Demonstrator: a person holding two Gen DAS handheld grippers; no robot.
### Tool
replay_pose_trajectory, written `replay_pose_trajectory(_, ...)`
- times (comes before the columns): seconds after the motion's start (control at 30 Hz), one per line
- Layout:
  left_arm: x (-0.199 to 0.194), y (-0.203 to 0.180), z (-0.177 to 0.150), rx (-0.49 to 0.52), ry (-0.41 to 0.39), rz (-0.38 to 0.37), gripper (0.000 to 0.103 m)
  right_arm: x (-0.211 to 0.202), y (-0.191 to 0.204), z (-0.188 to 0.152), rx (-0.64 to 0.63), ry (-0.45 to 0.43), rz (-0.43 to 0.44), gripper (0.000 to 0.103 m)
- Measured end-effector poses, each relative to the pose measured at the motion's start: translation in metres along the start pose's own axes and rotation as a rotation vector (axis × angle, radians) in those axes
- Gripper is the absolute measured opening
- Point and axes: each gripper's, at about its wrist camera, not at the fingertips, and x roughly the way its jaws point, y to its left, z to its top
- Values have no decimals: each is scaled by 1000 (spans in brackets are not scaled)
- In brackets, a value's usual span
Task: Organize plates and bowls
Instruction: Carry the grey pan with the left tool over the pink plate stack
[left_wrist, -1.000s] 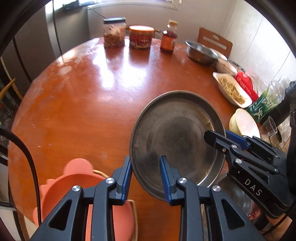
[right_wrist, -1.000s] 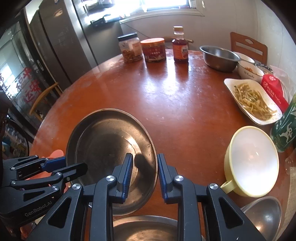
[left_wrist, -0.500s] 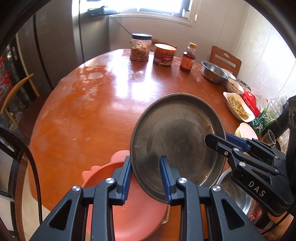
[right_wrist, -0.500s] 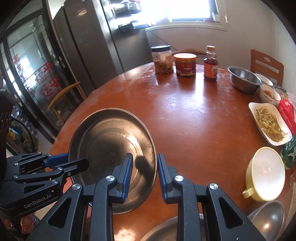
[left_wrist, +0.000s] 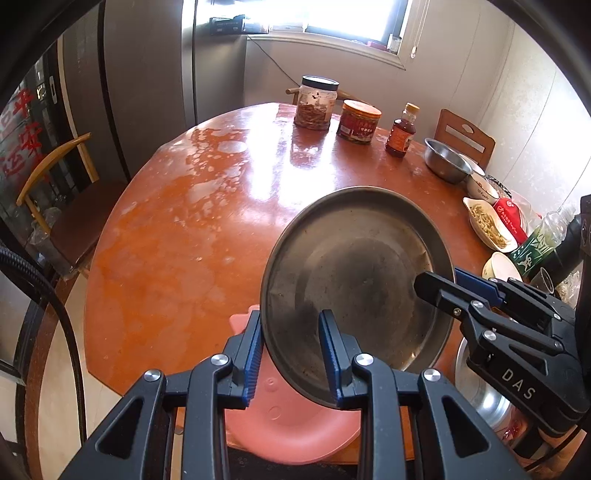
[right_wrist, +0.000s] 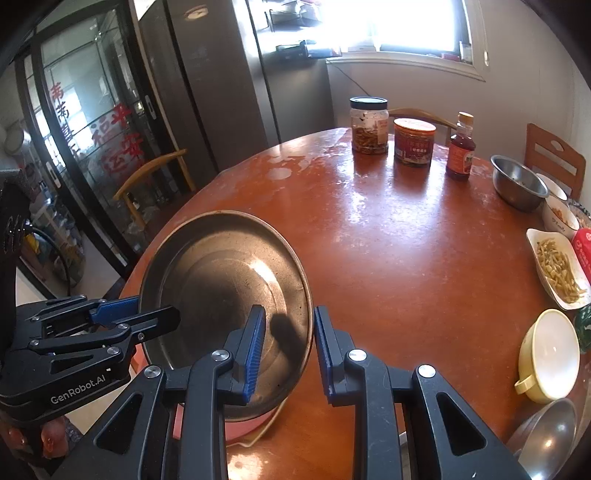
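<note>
- One steel plate (left_wrist: 354, 273) held clear of the table (left_wrist: 177, 236), tilted, above a pink plate (left_wrist: 291, 432) at the near edge.
- Left gripper (left_wrist: 290, 354) clamped on the plate's near-left rim, jaws nearly closed, rim between the blue pads.
- Right gripper (right_wrist: 288, 347) clamped likewise on the opposite rim, jaws nearly closed; each gripper also visible in the other's view.
- Second steel dish (left_wrist: 480, 391) partly visible below right, beside the pink plate.
- Yellow bowl (right_wrist: 550, 354) and steel bowl (right_wrist: 517, 184) along the right side, among a dish of food (right_wrist: 557, 269), jars and a bottle at the far edge.
- Judged step: carrying toward a stack, probably onto the pink plate.
- Risk: thin, slick rim held at two small contacts only; slip likely if the grippers drift apart or twist unevenly.
- Risk: tilt at set-down may land one edge first, sliding the pink plate off the table edge.
- Risk: low pass may knock the adjacent steel dish.
</note>
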Motion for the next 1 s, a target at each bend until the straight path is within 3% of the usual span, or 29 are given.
replay_pose_trajectory(0.5, 3, 25, -25, -9, 34, 14, 30, 18, 30, -17, -28, 57, -2, 27)
replay_pose_trajectory(1.0, 16, 25, -45, 26, 77, 43, 30, 36, 34, -34, -28, 109, -18, 28)
